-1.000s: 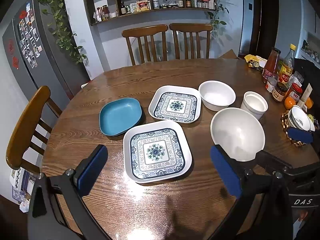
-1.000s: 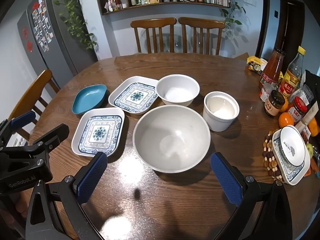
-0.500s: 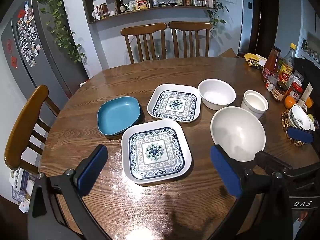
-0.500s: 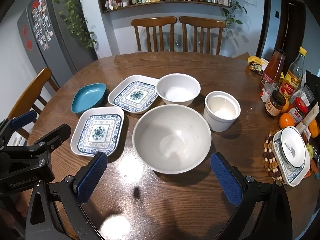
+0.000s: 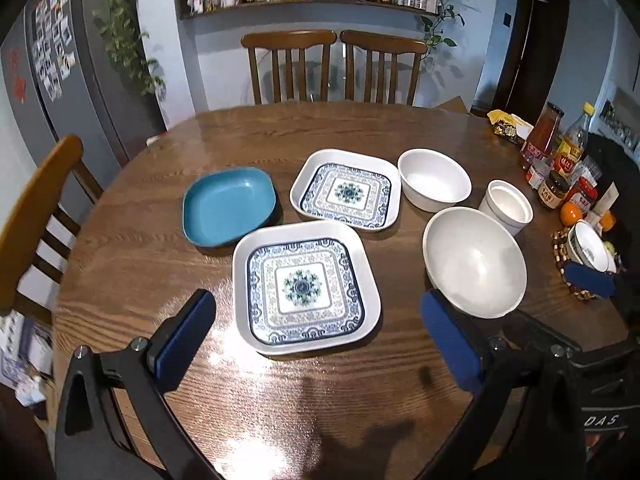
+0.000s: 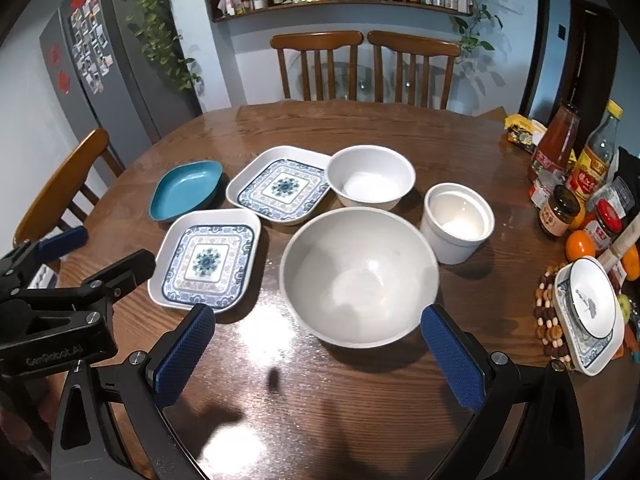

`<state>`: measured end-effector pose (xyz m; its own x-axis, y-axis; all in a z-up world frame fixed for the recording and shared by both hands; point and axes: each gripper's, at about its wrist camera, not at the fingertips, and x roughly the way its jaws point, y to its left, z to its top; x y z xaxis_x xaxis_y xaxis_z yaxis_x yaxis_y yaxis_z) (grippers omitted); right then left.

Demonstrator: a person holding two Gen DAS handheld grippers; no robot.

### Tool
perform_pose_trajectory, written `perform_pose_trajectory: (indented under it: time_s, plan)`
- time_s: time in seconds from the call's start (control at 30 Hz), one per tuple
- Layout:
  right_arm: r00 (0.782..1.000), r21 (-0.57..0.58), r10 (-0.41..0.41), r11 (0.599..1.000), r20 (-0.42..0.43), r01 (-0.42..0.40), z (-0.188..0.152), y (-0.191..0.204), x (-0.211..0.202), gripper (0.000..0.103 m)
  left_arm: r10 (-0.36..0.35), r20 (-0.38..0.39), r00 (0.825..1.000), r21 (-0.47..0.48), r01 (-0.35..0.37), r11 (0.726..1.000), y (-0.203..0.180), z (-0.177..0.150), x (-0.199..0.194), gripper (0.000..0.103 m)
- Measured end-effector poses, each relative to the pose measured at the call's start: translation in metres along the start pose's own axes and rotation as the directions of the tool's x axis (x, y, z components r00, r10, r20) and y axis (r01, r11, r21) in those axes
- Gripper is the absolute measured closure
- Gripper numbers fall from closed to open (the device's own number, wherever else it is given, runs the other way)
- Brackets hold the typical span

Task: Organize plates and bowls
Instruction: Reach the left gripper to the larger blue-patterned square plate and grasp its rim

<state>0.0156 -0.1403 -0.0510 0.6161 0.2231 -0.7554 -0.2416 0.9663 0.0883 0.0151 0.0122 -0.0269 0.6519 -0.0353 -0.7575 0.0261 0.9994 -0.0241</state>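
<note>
Left wrist, near patterned plate flat, corner-on

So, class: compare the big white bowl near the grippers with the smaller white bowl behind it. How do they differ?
The big white bowl is clearly wider than the smaller white bowl. The big one sits nearest the right gripper; the smaller one sits farther back, beside a patterned square plate. Both are plain white, round, upright and empty.

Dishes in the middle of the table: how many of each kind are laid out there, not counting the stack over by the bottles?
Patterned square plates: 2 (near, far)
Blue dish: 1
White bowls: 2 (large, small)
White straight-sided cup: 1
Total: 6
</note>
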Motion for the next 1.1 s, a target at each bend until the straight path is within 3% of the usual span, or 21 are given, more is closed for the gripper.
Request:
perform_pose_trajectory:
  time_s: [0.3,0.4,0.5,0.7,0.87,1.0,1.1]
  plan:
    - [0.999,-0.088,0.031,0.996,-0.017,-0.033,0.006,0.039,0.009,0.0,-0.009,-0.05,0.999,-0.109,0.004,0.994,0.045,-0.013,0.014,0.001]
    - [0.998,-0.127,0.063,0.99,-0.014,-0.064,0.012,0.058,0.014,0.0,0.024,-0.08,0.997,-0.161,-0.036,0.986,0.071,-0.018,0.026,0.001]
    - [0.998,-0.145,0.061,0.987,-0.01,-0.062,0.017,0.068,0.02,0.0,0.073,-0.113,0.991,-0.167,-0.092,0.982,0.088,-0.023,0.037,0.001]
    - [0.993,-0.118,0.084,0.989,-0.078,-0.092,0.046,0.087,0.066,0.0,0.086,-0.144,0.986,-0.09,-0.1,0.991,0.094,-0.025,0.061,0.005]
    - [0.985,-0.089,0.045,0.994,-0.164,-0.06,0.062,0.087,0.11,0.017,0.077,-0.157,0.985,-0.044,-0.085,0.995,0.09,-0.024,0.081,0.015]
    - [0.97,-0.095,0.003,0.995,-0.242,-0.027,0.063,0.087,0.144,0.032,0.047,-0.187,0.981,-0.041,-0.056,0.998,0.093,-0.023,0.097,0.031]
    - [0.962,-0.127,-0.031,0.992,-0.272,-0.004,0.06,0.09,0.157,0.036,0.018,-0.202,0.979,-0.045,-0.028,0.999,0.094,-0.023,0.105,0.041]
